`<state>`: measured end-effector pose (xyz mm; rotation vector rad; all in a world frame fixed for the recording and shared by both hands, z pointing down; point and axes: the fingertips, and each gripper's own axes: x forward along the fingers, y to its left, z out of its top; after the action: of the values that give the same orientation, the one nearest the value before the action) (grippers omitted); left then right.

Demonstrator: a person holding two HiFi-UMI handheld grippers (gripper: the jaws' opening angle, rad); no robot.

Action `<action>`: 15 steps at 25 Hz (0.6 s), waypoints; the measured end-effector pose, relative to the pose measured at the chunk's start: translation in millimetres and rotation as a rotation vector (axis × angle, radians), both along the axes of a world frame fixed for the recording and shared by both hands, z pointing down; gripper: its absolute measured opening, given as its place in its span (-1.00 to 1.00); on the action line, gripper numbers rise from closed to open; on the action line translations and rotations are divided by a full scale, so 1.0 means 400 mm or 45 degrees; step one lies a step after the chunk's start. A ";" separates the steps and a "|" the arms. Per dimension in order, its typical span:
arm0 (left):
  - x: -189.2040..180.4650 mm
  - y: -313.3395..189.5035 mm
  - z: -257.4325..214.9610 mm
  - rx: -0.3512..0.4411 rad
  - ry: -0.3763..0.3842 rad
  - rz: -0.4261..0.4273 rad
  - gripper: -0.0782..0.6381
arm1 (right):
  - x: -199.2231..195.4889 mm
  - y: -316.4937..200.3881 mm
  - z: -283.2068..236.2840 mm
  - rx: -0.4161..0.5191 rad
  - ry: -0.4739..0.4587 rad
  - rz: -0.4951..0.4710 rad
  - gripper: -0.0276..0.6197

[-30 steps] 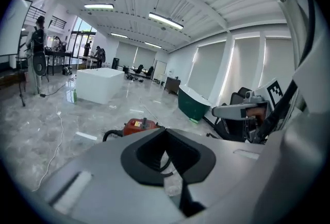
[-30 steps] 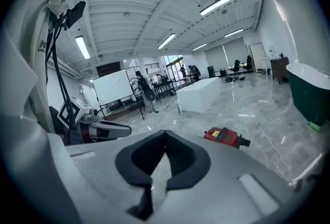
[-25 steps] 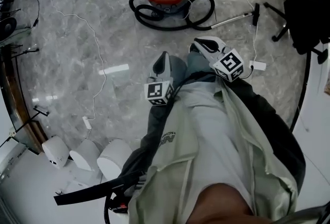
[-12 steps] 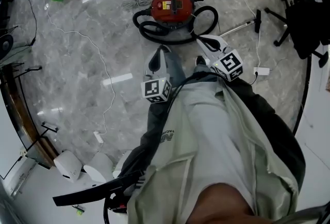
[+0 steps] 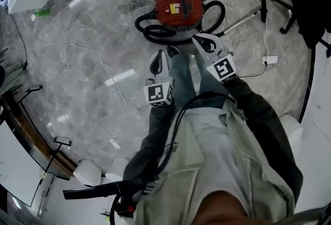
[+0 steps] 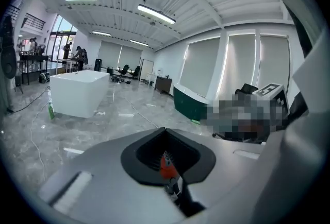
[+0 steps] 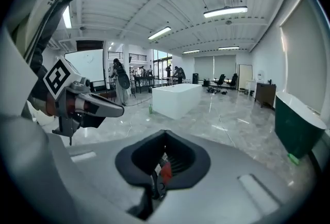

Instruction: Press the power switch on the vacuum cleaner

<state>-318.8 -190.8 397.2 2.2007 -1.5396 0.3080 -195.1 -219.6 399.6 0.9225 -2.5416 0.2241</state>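
The red vacuum cleaner (image 5: 179,8) stands on the marble floor at the top centre of the head view, with its black hose (image 5: 155,32) coiled round it and a metal wand (image 5: 242,20) lying to its right. I cannot make out its switch. My left gripper (image 5: 158,65) and right gripper (image 5: 206,44) are held in front of the person's body, just short of the vacuum. In the left gripper view the left gripper (image 6: 167,166) is shut on nothing. My right gripper (image 7: 162,164) is likewise shut and empty in its own view, which looks level across the hall.
A black office chair (image 5: 305,6) stands at the top right. A thin white cable (image 5: 103,63) runs over the floor on the left and a white adapter (image 5: 270,58) lies on the right. A white tub (image 7: 178,98) stands further off, and white round objects (image 5: 88,172) sit at the lower left.
The person has walked toward the vacuum cleaner: it has come nearer in the head view, and both grippers now sit just before its hose. Both stay shut.
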 end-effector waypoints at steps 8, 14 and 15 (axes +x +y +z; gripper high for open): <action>-0.012 -0.096 0.193 0.056 -0.020 -0.082 -0.78 | -0.012 -0.058 0.188 -0.032 -0.088 0.060 -0.91; 0.029 -0.142 0.372 0.051 -0.019 -0.100 -0.78 | 0.016 -0.115 0.366 -0.112 -0.070 0.127 -0.91; 0.033 -0.145 0.403 0.045 -0.012 -0.105 -0.78 | 0.017 -0.123 0.392 -0.122 -0.074 0.143 -0.91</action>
<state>-305.4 -248.9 558.5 2.1585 -1.6473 0.2675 -188.5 -268.8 556.5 1.0358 -2.5098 0.4088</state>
